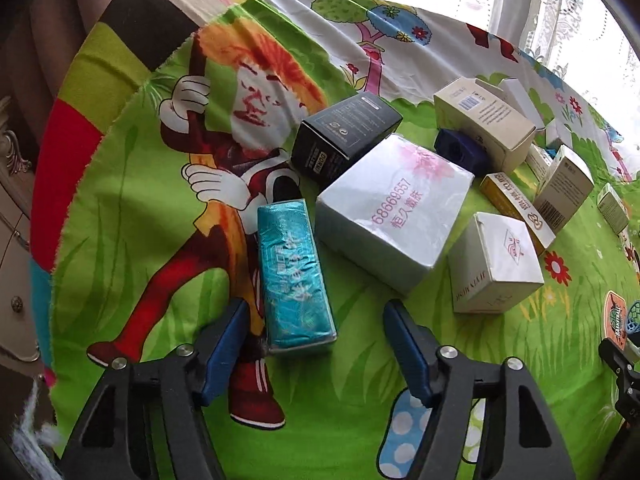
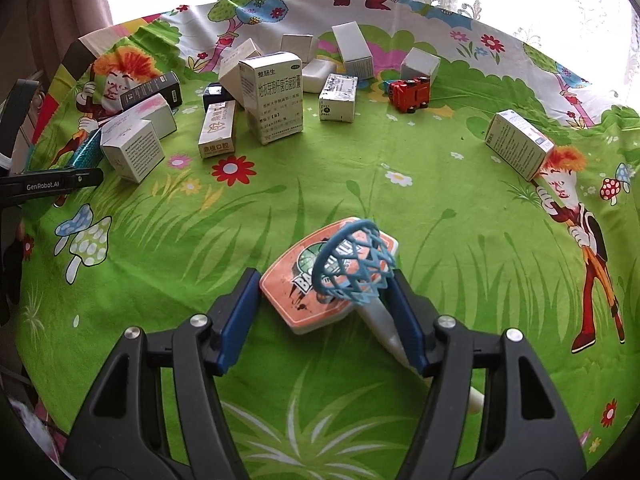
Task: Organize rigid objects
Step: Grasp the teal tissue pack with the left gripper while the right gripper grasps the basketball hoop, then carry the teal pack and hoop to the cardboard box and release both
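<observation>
Right hand-held gripper (image 2: 324, 308): blue pads pinch a toy basketball hoop (image 2: 332, 276), one pad against the left edge of its orange backboard, the other against the right side by the blue net rim. The hoop's white post runs back between the fingers. The backboard lies tilted, low over the green cartoon cloth (image 2: 440, 216) that covers the tabletop.

Left hand-held gripper (image 1: 316, 344): jaws spread, nothing gripped. A teal foil-wrapped box (image 1: 292, 276) lies flat just ahead of the left pad; whether it touches the pad I cannot tell. The right pad hangs over bare cloth.

Beyond the teal box: a large white box with pink print (image 1: 394, 216), a black box (image 1: 344, 136) touching its far corner, and a small white cube box (image 1: 496, 264) near its right side. Behind, a dark blue object (image 1: 460, 148) sits under a cream carton (image 1: 484, 124).

From the right wrist view, a cluster of medicine cartons (image 2: 276, 96) stands at the far left. A red toy car (image 2: 410, 94) lies overturned further right. One carton (image 2: 518, 144) lies well apart at the right.
</observation>
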Motion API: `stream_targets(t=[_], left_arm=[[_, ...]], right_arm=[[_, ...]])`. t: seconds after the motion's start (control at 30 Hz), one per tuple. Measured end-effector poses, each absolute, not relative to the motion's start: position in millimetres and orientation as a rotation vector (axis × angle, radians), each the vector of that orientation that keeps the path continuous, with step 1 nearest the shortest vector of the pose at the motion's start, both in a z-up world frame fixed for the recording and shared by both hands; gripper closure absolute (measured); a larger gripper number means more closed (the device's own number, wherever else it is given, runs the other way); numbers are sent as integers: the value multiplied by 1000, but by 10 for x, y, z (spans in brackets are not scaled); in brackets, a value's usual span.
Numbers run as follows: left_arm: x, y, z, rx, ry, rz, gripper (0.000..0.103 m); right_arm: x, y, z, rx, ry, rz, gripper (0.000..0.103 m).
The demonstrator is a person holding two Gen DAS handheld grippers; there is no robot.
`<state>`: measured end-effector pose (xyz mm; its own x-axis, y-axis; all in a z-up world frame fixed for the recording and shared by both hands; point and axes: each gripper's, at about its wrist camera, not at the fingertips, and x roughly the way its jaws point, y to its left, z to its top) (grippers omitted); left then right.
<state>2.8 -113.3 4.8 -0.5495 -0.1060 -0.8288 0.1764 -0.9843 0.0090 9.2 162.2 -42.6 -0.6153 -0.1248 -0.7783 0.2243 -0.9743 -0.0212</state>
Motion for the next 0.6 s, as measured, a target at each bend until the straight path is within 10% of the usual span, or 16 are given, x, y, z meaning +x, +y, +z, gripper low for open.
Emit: stream_targets(t=[0.1, 0.6], left_arm=[[72, -1063, 96, 1389, 129, -2633, 72], [1210, -432, 200, 1322, 25, -2803, 72]], right_arm=[[72, 1626, -436, 1264, 173, -2649, 35], [444, 1630, -312, 1188, 45, -2635, 36]])
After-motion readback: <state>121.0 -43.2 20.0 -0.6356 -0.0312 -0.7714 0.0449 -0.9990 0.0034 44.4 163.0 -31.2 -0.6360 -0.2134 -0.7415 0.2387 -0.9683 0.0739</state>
